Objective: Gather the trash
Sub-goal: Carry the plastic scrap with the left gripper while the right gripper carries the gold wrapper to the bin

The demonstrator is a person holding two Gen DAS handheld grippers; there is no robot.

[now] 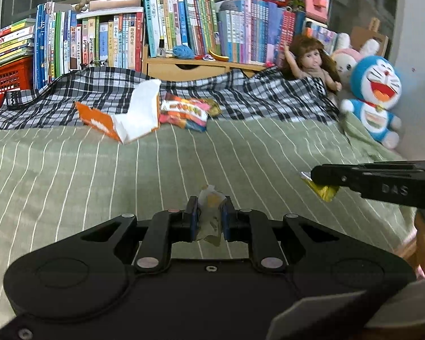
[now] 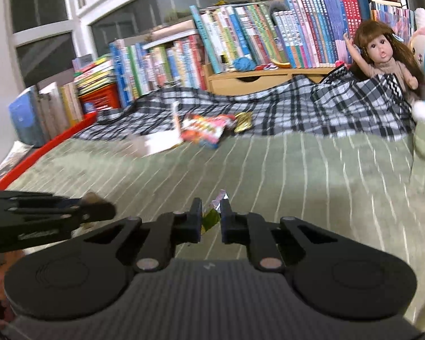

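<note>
My left gripper (image 1: 210, 200) is shut on a crumpled, pale see-through wrapper (image 1: 211, 219) above the green striped bedcover (image 1: 99, 175). To its right, my right gripper (image 1: 316, 174) is shut on a gold foil wrapper (image 1: 324, 192). In the right wrist view, that gripper (image 2: 211, 202) pinches the green-and-silver foil (image 2: 211, 218), and the left gripper (image 2: 107, 211) shows blurred at the left. Farther back on the bed lie a torn orange-and-white paper box (image 1: 127, 120), a colourful snack bag (image 1: 187, 110) and a small gold wrapper (image 2: 243, 121).
A black-and-white plaid blanket (image 1: 255, 96) is bunched along the far side of the bed. Behind it are rows of books (image 1: 104, 39) and a wooden drawer shelf (image 1: 184, 69). A doll (image 1: 311, 59) and a blue plush (image 1: 376, 99) sit at the right. A red rim (image 2: 42, 147) borders the left.
</note>
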